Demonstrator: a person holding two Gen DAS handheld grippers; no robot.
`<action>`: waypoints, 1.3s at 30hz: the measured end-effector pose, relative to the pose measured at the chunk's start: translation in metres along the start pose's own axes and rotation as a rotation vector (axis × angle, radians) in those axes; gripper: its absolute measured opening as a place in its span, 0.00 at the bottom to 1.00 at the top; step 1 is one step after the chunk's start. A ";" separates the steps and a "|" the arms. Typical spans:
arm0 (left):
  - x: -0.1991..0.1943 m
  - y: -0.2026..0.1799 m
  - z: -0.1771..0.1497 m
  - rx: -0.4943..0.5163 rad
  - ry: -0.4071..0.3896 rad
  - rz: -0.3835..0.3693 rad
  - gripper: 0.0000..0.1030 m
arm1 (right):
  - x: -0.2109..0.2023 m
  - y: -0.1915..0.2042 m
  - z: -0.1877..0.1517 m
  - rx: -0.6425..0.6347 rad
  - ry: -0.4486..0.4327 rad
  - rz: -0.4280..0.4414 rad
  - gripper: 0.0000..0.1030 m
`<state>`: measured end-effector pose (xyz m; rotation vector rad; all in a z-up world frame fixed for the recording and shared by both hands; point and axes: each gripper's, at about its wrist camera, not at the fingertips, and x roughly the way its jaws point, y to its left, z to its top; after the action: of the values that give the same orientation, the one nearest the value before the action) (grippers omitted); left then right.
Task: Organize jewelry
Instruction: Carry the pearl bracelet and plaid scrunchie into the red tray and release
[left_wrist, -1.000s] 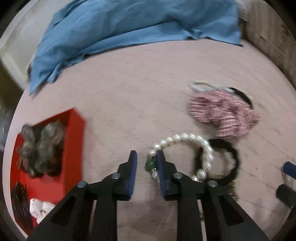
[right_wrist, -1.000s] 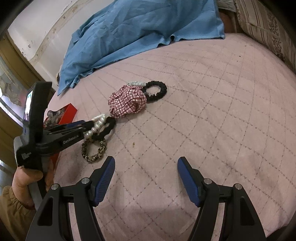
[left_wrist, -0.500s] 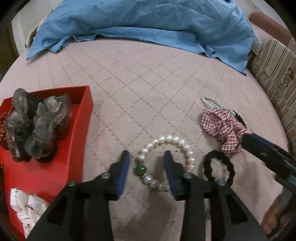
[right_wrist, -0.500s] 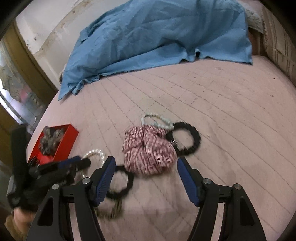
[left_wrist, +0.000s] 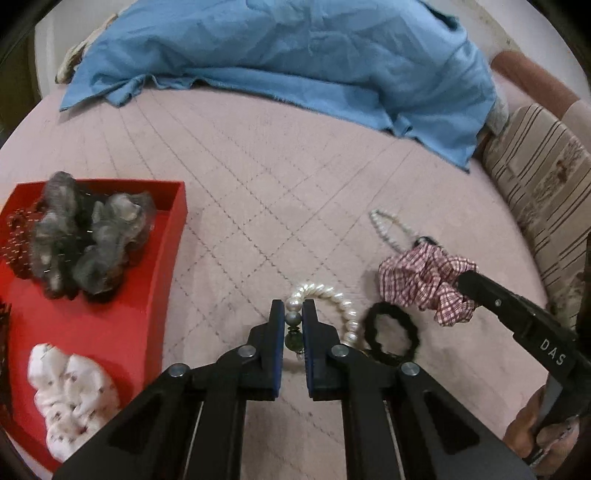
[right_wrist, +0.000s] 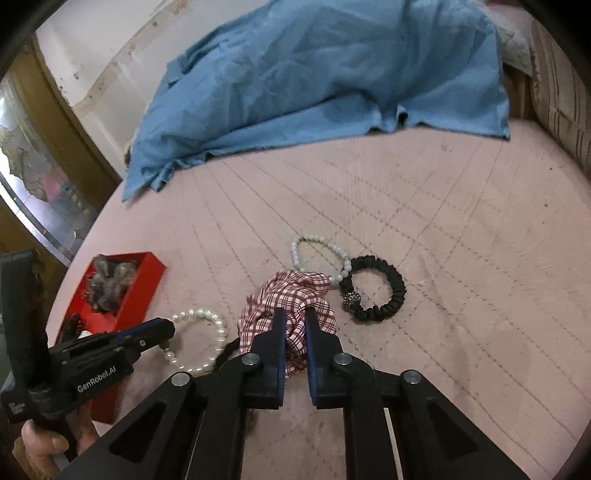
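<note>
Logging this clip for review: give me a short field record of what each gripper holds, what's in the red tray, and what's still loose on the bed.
left gripper: shut on pearl bracelet, jaws just closed at its green bead
right gripper: shut on checked scrunchie, jaws just closed
red tray: grey scrunchie, white scrunchie
loose on bed: black hair tie, pale bead bracelet, black scrunchie
background: blue cloth

pink quilted bed (left_wrist: 280, 177); blue cloth (left_wrist: 295, 55); red tray (left_wrist: 173, 236); bracelets; scrunchies
</note>
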<state>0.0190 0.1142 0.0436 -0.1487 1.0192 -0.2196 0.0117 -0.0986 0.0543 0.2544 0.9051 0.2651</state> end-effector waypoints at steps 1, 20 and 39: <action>-0.007 0.000 -0.001 -0.006 -0.009 -0.011 0.09 | -0.005 0.002 0.000 -0.003 -0.008 0.004 0.10; -0.137 0.095 -0.008 -0.171 -0.176 -0.014 0.09 | -0.070 0.093 -0.012 -0.187 -0.070 0.092 0.10; -0.095 0.215 0.010 -0.286 -0.109 0.186 0.09 | 0.017 0.225 -0.013 -0.409 0.058 0.158 0.10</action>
<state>0.0036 0.3463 0.0789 -0.3197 0.9451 0.1043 -0.0156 0.1195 0.1078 -0.0623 0.8682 0.5976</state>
